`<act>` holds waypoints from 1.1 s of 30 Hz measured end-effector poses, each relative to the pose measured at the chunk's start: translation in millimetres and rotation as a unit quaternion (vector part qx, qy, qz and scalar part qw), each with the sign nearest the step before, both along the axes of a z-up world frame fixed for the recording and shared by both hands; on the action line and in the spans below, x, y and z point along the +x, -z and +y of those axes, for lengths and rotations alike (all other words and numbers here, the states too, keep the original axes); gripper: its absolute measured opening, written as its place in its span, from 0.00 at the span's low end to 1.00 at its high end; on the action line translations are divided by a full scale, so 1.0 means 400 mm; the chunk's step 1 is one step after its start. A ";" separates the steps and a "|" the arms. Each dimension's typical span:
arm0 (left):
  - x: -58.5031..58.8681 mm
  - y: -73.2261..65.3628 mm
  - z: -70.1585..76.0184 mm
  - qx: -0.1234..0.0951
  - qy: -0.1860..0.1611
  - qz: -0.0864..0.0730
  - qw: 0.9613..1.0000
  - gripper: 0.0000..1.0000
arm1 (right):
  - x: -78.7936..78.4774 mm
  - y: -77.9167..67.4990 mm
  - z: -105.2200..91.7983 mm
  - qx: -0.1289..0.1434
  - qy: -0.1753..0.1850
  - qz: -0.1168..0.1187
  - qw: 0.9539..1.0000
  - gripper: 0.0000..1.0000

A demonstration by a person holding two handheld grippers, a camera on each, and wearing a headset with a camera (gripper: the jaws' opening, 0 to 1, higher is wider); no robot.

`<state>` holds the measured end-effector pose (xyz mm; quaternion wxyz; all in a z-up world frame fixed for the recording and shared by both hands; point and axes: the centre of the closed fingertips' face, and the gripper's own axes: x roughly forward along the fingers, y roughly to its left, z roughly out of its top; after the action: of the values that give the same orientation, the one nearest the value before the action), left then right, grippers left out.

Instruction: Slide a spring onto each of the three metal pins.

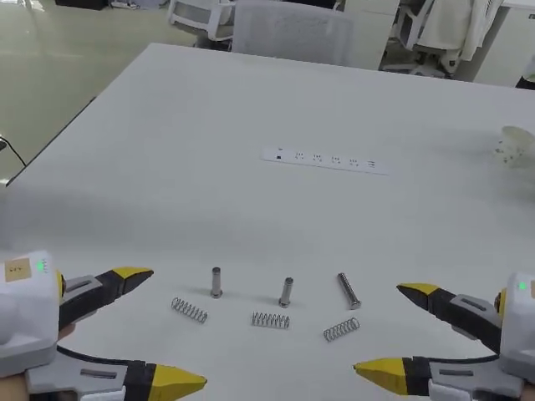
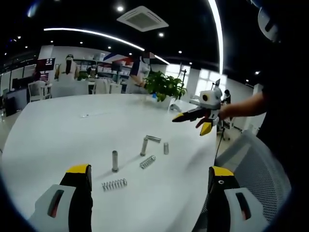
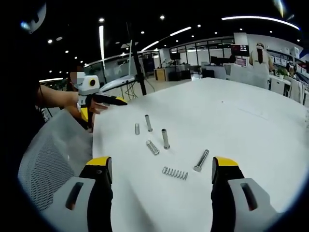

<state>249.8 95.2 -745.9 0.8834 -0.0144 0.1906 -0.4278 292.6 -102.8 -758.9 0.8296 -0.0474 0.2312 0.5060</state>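
Observation:
Three metal pins are on the white table [image 1: 251, 125]: the left pin [image 1: 216, 281] and middle pin [image 1: 286, 291] stand upright, while the right pin [image 1: 348, 290] lies tilted over. In front of each pin lies a loose spring: left [image 1: 189, 310], middle [image 1: 270, 320], right [image 1: 341, 329]. My left gripper [image 1: 163, 327] is open at the lower left, a little left of the left spring. My right gripper [image 1: 391, 328] is open at the lower right, just right of the right spring. The left gripper view has the nearest spring [image 2: 114, 183] and pin [image 2: 115, 160] between its jaws. The right gripper view has the fallen pin [image 3: 201, 160] and a spring [image 3: 175, 172].
A flush power strip [image 1: 324, 159] sits in the table beyond the pins. A small white object [image 1: 514, 146] lies at the right edge. Office chairs [image 1: 292, 29] stand along the far side. A mesh chair back [image 2: 260, 169] is beside the table's near edge.

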 end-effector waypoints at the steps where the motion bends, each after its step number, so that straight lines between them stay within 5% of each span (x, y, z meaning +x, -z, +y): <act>1: 0.001 -0.002 0.000 -0.001 0.000 -0.001 1.000 0.98 | 0.009 -0.004 0.002 -0.001 0.001 -0.002 1.000 0.83; 10: 0.001 -0.006 0.003 -0.005 -0.001 -0.003 1.000 0.98 | 0.074 -0.023 0.022 -0.008 0.022 0.023 0.999 0.62; 18: 0.003 -0.006 0.012 -0.005 -0.008 -0.003 1.000 0.98 | 0.133 0.012 0.016 -0.062 0.040 0.040 0.996 0.49; 27: -0.002 -0.003 0.019 -0.004 -0.013 0.000 1.000 0.97 | 0.181 0.036 0.017 -0.086 0.062 0.065 0.992 0.39; 33: -0.005 -0.001 0.015 -0.005 -0.013 0.001 1.000 0.97 | 0.217 0.076 0.002 -0.098 0.119 0.131 0.979 0.26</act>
<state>247.9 101.3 -745.6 0.8887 -0.0215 0.1895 -0.4169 379.5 -101.9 -789.5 0.8380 -0.0342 0.3902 0.3800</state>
